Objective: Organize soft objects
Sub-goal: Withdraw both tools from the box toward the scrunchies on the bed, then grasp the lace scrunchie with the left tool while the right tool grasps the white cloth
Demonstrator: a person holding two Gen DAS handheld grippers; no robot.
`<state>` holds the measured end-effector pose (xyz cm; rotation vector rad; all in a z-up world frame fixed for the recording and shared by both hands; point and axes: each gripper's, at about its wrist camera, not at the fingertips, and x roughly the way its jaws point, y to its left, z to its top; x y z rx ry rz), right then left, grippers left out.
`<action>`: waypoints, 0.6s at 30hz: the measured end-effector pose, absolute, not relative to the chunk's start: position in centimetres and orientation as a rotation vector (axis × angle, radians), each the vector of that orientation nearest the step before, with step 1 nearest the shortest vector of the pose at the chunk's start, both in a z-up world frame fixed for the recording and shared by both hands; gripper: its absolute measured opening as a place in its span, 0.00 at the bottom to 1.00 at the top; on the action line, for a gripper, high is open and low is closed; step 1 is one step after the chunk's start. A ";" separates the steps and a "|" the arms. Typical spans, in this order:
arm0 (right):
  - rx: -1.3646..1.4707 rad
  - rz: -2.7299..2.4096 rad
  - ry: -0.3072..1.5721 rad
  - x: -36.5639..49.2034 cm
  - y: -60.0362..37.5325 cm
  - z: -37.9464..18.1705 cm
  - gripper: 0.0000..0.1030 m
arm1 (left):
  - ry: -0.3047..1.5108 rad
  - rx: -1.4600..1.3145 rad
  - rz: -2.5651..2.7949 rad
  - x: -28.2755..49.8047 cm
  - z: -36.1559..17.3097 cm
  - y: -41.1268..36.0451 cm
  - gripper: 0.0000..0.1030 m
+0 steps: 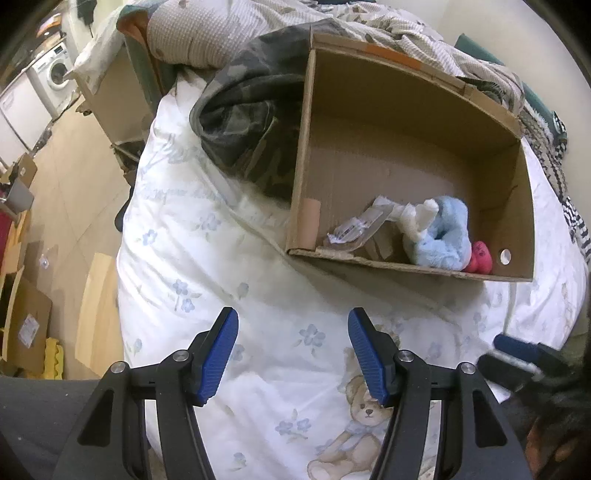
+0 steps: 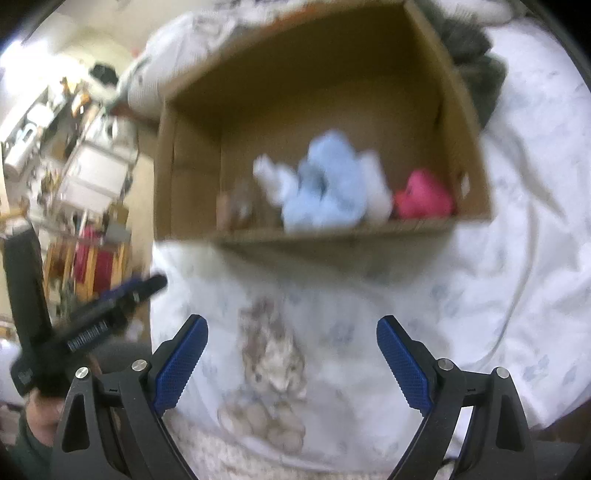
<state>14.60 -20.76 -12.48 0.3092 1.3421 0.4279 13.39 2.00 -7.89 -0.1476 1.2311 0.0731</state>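
An open cardboard box (image 1: 417,103) sits on the bed; it also shows in the right wrist view (image 2: 192,173). Inside lie a blue-and-white plush toy (image 1: 439,236) (image 2: 325,184), a pink soft toy (image 1: 480,258) (image 2: 421,195) and a clear plastic packet (image 1: 362,225). My left gripper (image 1: 293,325) is open and empty above the quilt, short of the box's near wall. My right gripper (image 2: 291,332) is open and empty, also short of the box; it shows in the left wrist view (image 1: 517,354) at the right edge. The right wrist view is blurred.
The bed has a white quilt with blue flowers and a teddy bear print (image 1: 362,421). A dark camouflage cloth (image 1: 243,110) lies left of the box. Pillows and patterned bedding (image 1: 207,33) lie behind. Floor, boxes and a washing machine (image 1: 55,70) are at left.
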 end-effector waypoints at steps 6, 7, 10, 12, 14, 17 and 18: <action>0.126 0.468 1.495 13.7 -17.3 -15.9 0.96 | 1.249 -0.132 0.070 13.0 -8.4 2.6 0.57; 0.092 0.479 1.520 13.5 -16.5 -16.5 0.95 | 1.250 -0.133 0.071 12.9 -8.4 2.7 0.57; 0.030 0.504 1.566 12.8 -15.0 -18.0 0.81 | 1.253 -0.144 0.078 12.8 -8.4 3.1 0.57; 0.016 0.525 1.572 12.5 -14.2 -18.4 0.72 | 1.254 -0.154 0.082 12.8 -8.4 3.3 0.57; 0.009 0.542 1.570 12.5 -13.6 -18.5 0.47 | 1.253 -0.156 0.083 12.9 -8.4 3.3 0.57; 0.002 0.559 1.567 12.4 -13.5 -18.3 0.29 | 1.253 -0.152 0.083 12.9 -8.6 3.1 0.57; 0.003 0.563 1.558 12.4 -13.6 -18.0 0.24 | 1.257 -0.152 0.083 13.0 -8.7 3.0 0.57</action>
